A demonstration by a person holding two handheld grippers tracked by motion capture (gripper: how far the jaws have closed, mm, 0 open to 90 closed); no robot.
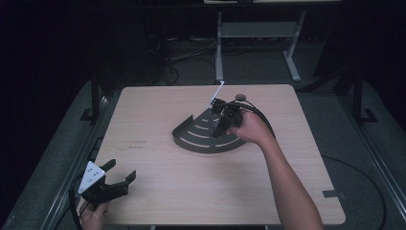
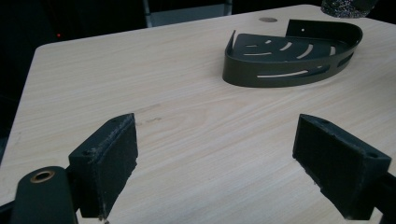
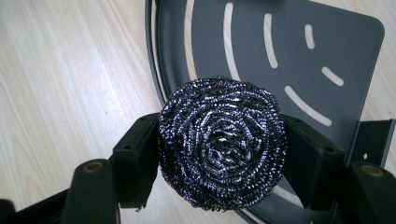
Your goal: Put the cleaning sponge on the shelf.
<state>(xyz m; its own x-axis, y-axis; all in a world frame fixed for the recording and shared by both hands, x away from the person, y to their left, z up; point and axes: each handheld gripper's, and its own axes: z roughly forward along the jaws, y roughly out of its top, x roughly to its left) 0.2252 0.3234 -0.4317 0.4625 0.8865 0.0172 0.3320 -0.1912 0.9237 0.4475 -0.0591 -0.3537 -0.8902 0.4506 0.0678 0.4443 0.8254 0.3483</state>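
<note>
High view: the right gripper (image 1: pixel 221 120) hangs over the dark slotted corner shelf (image 1: pixel 198 139), which lies near the middle of the wooden table (image 1: pixel 158 177), toward the far side. The right hand (image 1: pixel 252 128) holds it from the right. The left gripper (image 1: pixel 112 184) sits at the near left corner, well apart from the shelf, its 2 jaws spread.

Left gripper view: both jaws stand wide apart over bare table (image 2: pixel 187 116); the shelf (image 2: pixel 289 60) lies far right.

Right gripper view: the 2 jaws pinch a steel wool scourer (image 3: pixel 222 142) from both sides, held above the shelf's (image 3: pixel 327 42) curved rim.
</note>
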